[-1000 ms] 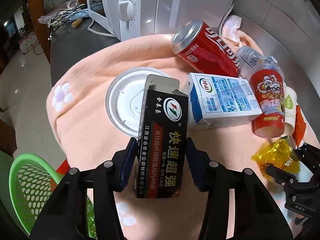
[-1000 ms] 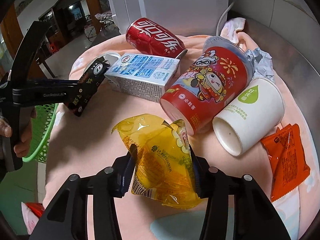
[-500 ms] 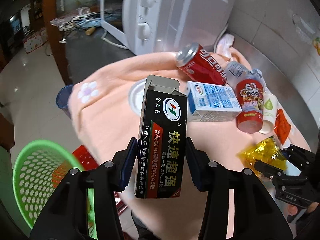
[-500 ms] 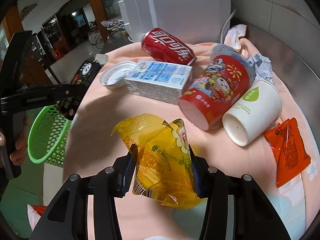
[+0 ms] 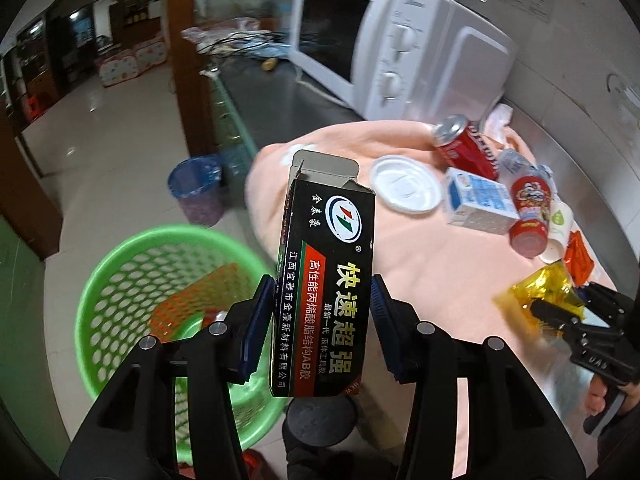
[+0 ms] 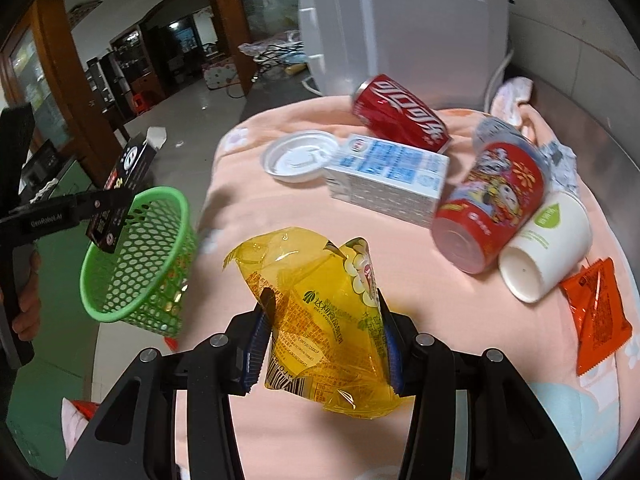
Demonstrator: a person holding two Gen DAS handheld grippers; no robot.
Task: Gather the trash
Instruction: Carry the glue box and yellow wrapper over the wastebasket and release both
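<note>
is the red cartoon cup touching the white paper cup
Touching. In the right wrist view the red cartoon cup lies on its side, its lower flank pressed against the white paper cup beside it, with no pink cloth showing between them.

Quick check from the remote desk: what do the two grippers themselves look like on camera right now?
Both match: the left gripper and right gripper have matte black angular frames, silver round bolts on the linkages, and blue ribbed pads inside black fingers. Seen side-on, the left one carries small white lettering on its bar. No cables or sleeves show.
</note>
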